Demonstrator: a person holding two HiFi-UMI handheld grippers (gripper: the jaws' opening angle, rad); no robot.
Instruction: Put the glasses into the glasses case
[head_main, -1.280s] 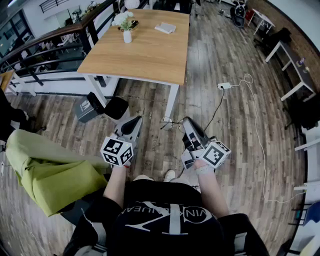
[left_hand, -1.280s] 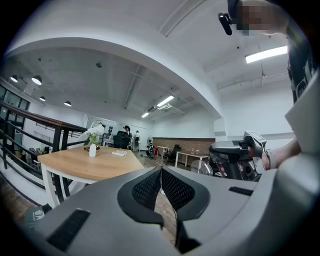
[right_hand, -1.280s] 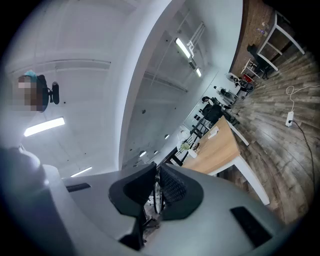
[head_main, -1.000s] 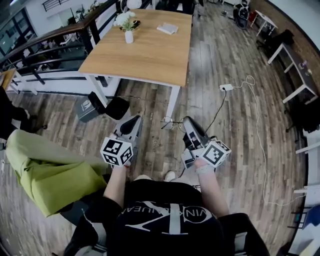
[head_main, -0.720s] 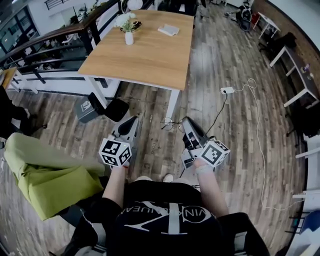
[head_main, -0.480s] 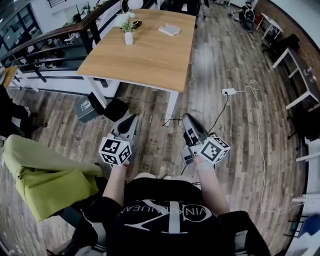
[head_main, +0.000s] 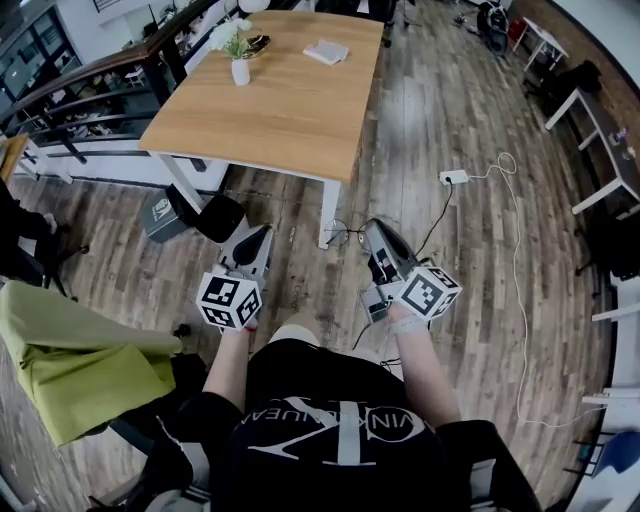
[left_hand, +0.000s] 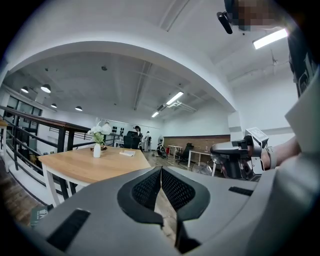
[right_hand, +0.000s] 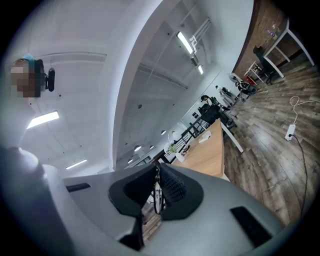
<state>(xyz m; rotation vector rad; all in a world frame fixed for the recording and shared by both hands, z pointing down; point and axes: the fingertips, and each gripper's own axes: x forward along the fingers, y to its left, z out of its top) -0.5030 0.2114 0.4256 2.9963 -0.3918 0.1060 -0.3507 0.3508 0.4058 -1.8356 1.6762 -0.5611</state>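
Underfoot, a brown wood-plank floor (head_main: 480, 290) fills most of the head view. A rectangular light-wood table with white legs (head_main: 280, 110) stands ahead of the person, well apart from both grippers. A lime-green fabric-covered chair (head_main: 70, 360) sits at the person's left. The person wears a black printed T-shirt (head_main: 330, 440) and holds both tools level, side by side and apart.

The left gripper (head_main: 260, 234) has its jaws together, tips meeting, with nothing between them; its own view (left_hand: 161, 170) confirms this. The right gripper (head_main: 368, 227) has its jaws clamped on the thin wire-framed glasses (right_hand: 158, 194), which stand edge-on between the ribbed pads. In the head view the glasses (head_main: 345, 236) project from that gripper's tips toward the left gripper, clear of the floor and near the table's closest white leg.

On the table's far end stand a small white vase with white flowers (head_main: 240, 70) and a flat white item (head_main: 327, 51). A white power strip (head_main: 452, 177) lies on the floor to the right. The glasses case cannot be identified in any view.
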